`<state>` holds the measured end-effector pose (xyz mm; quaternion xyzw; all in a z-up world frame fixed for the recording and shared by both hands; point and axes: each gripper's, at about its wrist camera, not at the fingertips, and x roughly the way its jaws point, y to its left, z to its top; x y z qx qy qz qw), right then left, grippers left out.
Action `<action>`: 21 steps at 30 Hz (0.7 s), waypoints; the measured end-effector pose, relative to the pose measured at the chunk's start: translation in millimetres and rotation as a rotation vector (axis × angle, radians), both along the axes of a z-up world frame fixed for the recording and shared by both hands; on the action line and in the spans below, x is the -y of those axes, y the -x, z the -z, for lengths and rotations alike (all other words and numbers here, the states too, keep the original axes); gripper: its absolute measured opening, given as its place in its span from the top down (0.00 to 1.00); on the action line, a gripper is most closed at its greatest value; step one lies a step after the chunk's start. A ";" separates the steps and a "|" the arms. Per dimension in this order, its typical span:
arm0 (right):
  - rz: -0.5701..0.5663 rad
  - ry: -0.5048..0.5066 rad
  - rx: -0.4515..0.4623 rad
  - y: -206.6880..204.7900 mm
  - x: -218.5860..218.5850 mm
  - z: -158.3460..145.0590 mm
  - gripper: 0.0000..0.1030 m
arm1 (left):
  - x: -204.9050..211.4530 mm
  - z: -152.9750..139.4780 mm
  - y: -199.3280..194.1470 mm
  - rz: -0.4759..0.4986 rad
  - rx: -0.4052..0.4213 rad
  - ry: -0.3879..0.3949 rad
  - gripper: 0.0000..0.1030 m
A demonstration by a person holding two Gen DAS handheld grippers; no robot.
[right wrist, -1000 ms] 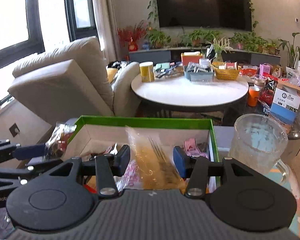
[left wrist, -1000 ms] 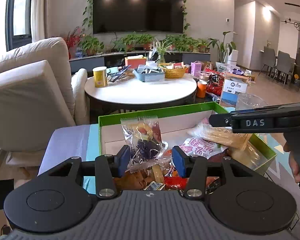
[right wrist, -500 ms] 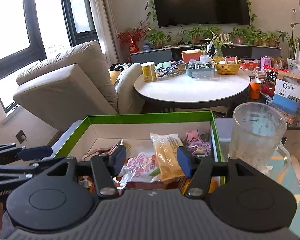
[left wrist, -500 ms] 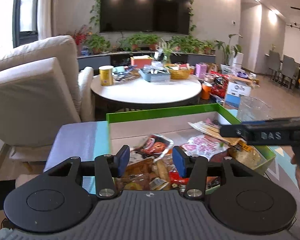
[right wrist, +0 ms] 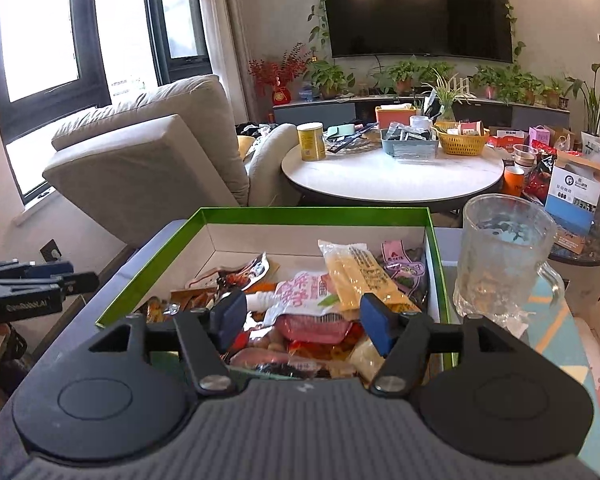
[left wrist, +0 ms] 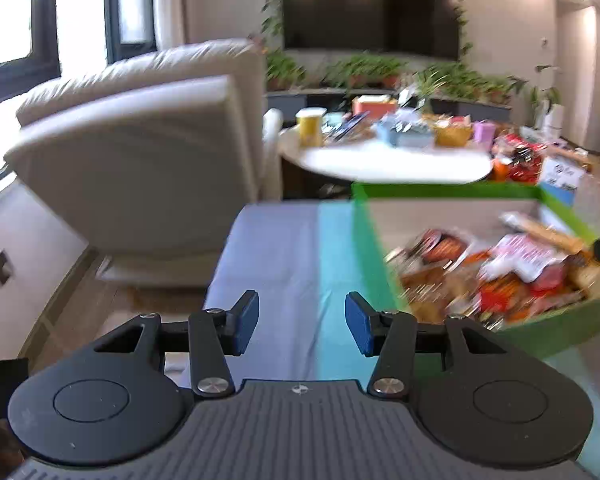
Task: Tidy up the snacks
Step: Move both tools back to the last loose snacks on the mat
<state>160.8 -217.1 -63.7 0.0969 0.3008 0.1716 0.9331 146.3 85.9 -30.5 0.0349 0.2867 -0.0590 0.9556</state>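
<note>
**Both tools empty, box filling up**

While the snack packets sit heaped in the green-rimmed cardboard box (right wrist: 434,264), neither tool has anything in its bite. My left tool (left wrist: 302,326) has its blue pads spread with only the blue-and-teal cloth of the worktop (left wrist: 284,256) showing between them; in its blurred view the box lies off at about two o'clock, so it is aimed at bare cloth beside the box's left wall. My right tool (right wrist: 304,320) hangs over the near end of the box, jaws apart and pinching nothing, with the pink-and-white printed pouch (right wrist: 304,294) lying loose below the gap. At one o'clock from that pouch rests a long yellow packet (right wrist: 356,276), its far end leaning toward the back wall, and darker red and brown packets (right wrist: 236,276) are strewn to the left.

I judge the step in hand to be a release just finished, with the next pickup to follow. From the right view I see no loose snack outside the box, and the left view is too smeared to say, so I would steady the left hand and let the picture sharpen before choosing a target. The ribbed clear glass mug (right wrist: 504,256) stands just beside the box's right wall at three o'clock; the right hand should lift clear before swinging that way. I would grasp crinkly bags near a sealed edge, pads square to it, so they do not slip.
</note>
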 end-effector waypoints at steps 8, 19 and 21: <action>-0.008 -0.002 -0.003 9.6 -4.1 -2.2 0.41 | -12.6 40.8 5.4 -0.029 -0.134 0.030 0.56; -0.029 0.009 -0.002 30.3 -11.5 -1.7 0.41 | 21.4 49.2 62.5 0.138 -0.122 0.068 0.55; -0.031 0.007 -0.007 34.1 -12.3 -0.1 0.41 | 30.9 48.6 73.2 0.175 -0.124 0.070 0.55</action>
